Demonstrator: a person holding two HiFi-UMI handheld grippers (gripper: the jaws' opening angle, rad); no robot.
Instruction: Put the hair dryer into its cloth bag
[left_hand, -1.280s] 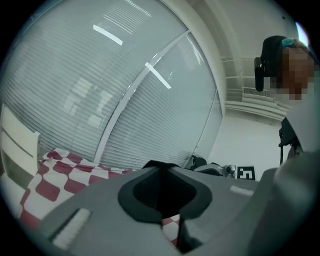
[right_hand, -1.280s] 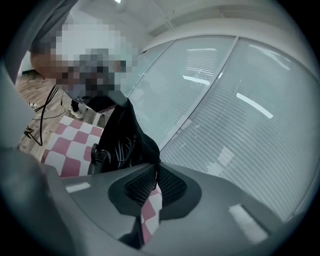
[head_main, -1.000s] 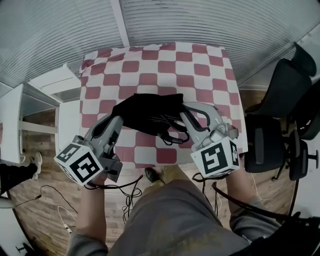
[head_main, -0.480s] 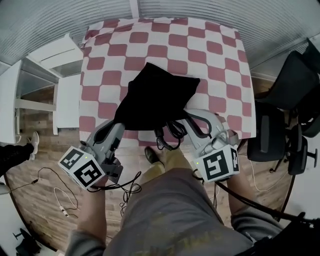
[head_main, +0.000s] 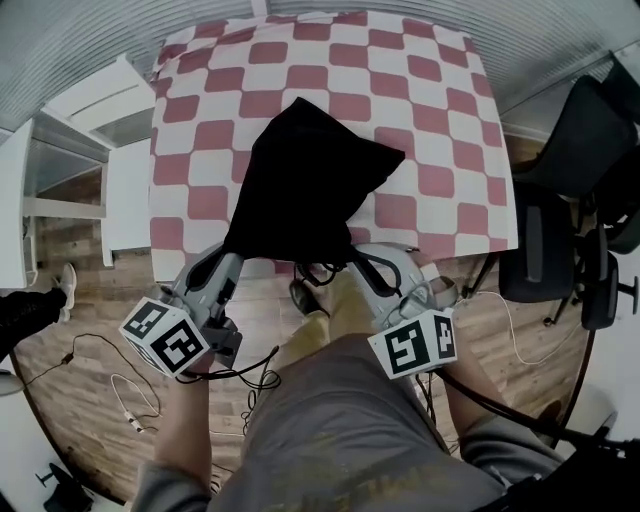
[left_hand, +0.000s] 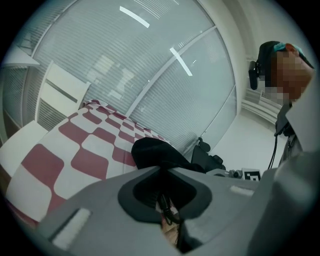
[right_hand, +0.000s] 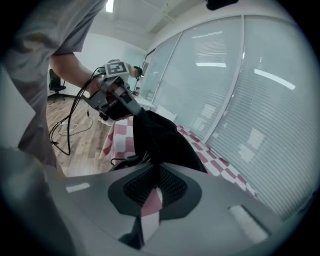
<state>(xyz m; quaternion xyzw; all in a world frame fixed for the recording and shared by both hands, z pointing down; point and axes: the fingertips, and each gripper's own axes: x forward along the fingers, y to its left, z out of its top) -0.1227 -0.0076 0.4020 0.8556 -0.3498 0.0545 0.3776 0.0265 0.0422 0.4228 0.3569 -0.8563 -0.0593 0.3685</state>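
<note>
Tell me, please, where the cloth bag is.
Head view, centre: the cloth bag lies nearside on the checkered table, held by left gripper and right gripper.

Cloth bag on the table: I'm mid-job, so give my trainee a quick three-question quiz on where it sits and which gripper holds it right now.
1. True or false: the black cloth bag hangs in mid-air, clear of the tablecloth.
2. The left gripper and right gripper both reach the bag's near edge. Which is shut on it? A) left only B) right only C) both
3. Fill in: the tablecloth is red-and-white ____.
Key: 1 false, it lies on the tablecloth; 2 C; 3 checked.
</note>
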